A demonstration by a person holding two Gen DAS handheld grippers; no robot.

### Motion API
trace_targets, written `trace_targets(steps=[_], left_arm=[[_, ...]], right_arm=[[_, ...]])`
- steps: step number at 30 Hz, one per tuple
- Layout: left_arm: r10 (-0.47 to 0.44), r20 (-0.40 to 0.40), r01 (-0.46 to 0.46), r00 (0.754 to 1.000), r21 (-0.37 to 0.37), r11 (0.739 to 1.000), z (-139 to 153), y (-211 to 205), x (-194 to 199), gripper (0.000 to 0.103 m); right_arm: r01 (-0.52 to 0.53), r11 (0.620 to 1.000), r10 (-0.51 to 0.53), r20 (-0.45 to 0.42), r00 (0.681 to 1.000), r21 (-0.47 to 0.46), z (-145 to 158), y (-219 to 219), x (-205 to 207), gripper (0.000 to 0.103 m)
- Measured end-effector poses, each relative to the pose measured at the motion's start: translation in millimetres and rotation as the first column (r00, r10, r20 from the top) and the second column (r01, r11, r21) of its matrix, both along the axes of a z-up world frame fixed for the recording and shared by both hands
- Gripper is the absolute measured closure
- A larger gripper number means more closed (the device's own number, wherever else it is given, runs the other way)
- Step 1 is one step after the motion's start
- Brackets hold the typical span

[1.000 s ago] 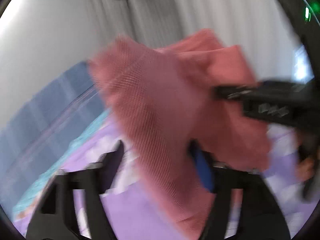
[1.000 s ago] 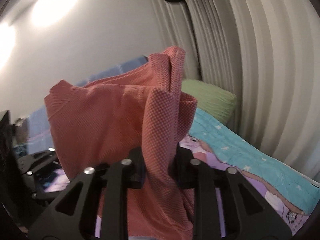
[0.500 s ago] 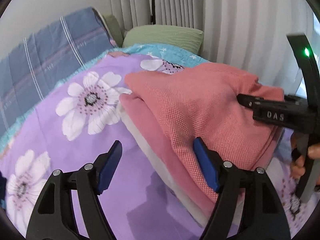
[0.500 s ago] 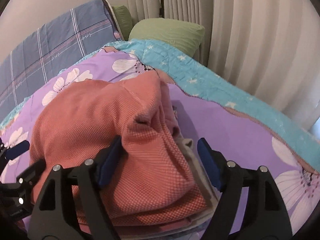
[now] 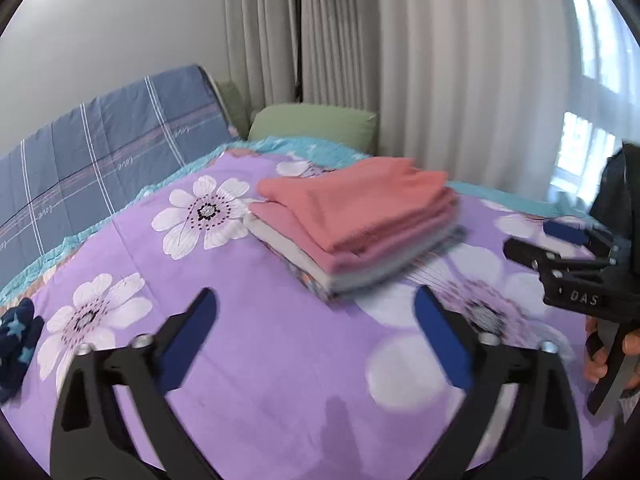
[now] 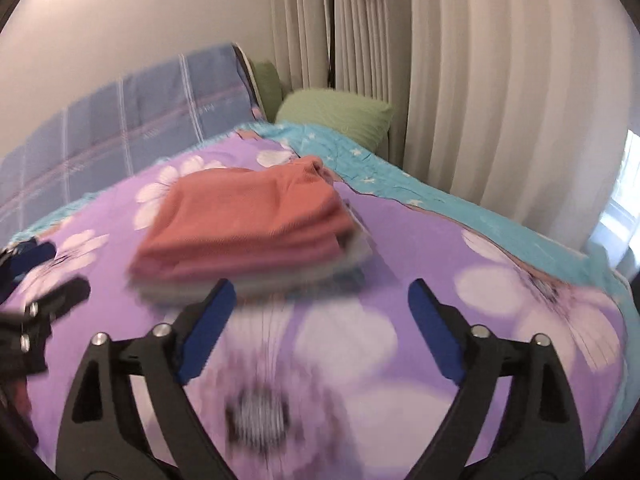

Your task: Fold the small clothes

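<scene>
The folded coral garment (image 5: 352,208) is lying on top of a stack of folded clothes (image 5: 360,256), and that stack is sitting on the purple flowered bedspread (image 5: 260,344), nearer the green pillow (image 5: 316,124) than the grippers are. Under the coral piece, pink, pale and patterned layers are showing at the stack's near edge.

The risk looks to be in the stack itself: the coral top layer is sitting slightly askew, with one corner bunching at the far side in the right wrist view, so a careless brush from either tool could be sliding the upper layers off or opening the fold. The soft bedding under the stack could also be letting it lean.

The left gripper (image 5: 316,328) is hanging on the near side of the stack with its blue-padded fingers (image 5: 192,332) spread wide, gripping nothing and touching nothing. The right gripper (image 6: 316,316) is likewise spread wide and empty, just short of the stack's near edge. A dark star-printed item (image 5: 18,336) is lying well to the left of the stack.
</scene>
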State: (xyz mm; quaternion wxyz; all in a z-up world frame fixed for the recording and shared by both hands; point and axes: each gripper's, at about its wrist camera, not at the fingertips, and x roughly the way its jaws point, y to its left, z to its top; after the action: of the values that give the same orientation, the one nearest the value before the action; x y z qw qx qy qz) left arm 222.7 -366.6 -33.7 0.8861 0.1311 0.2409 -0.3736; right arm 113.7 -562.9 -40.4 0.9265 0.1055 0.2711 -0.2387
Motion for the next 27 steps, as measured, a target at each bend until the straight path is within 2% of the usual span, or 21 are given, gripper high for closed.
trace_targets(steps=[4,7,10,15,19,25,27], left_arm=[[0.015,0.055,-0.013,0.998,-0.041,0.999,11.1,29.7,-44.3,0.001],[0.017,0.094,-0.013,0.995,-0.049,0.999,22.6,45.1,-77.5,0.001],[0.02,0.133,-0.014,0.991,-0.052,0.999,33.2,57.7,-108.4,0.001],[0.006,0.106,0.004,0.994,-0.096,0.995,42.3,85.1,-144.8,0.001],[0.026,0.112,-0.012,0.993,-0.123,0.992,43.5,108.6,-163.7,0.001],[0.091,0.204,-0.068,0.975,-0.118,0.991,45.8,138.2,-194.1,0.001],[0.132,0.261,-0.106,0.956,-0.11,0.988,47.8,145.6,-206.2,0.001]], right_arm=[[0.047,0.997,-0.05,0.032,0.998,0.065,-1.3,20.3,-64.0,0.009],[0.099,0.995,-0.099,0.031,0.995,0.004,6.9,43.0,-93.9,0.006],[0.107,0.993,-0.104,0.056,0.993,-0.047,20.2,67.5,-114.8,0.003],[0.075,0.995,-0.069,0.098,0.993,-0.066,41.1,102.9,-139.5,0.002],[0.087,0.989,-0.072,0.126,0.989,-0.116,54.9,132.4,-153.0,0.002],[0.067,0.97,-0.043,0.106,0.993,-0.234,63.5,177.9,-163.0,0.002],[0.045,0.97,-0.021,0.101,0.995,-0.24,66.2,189.0,-164.6,0.002]])
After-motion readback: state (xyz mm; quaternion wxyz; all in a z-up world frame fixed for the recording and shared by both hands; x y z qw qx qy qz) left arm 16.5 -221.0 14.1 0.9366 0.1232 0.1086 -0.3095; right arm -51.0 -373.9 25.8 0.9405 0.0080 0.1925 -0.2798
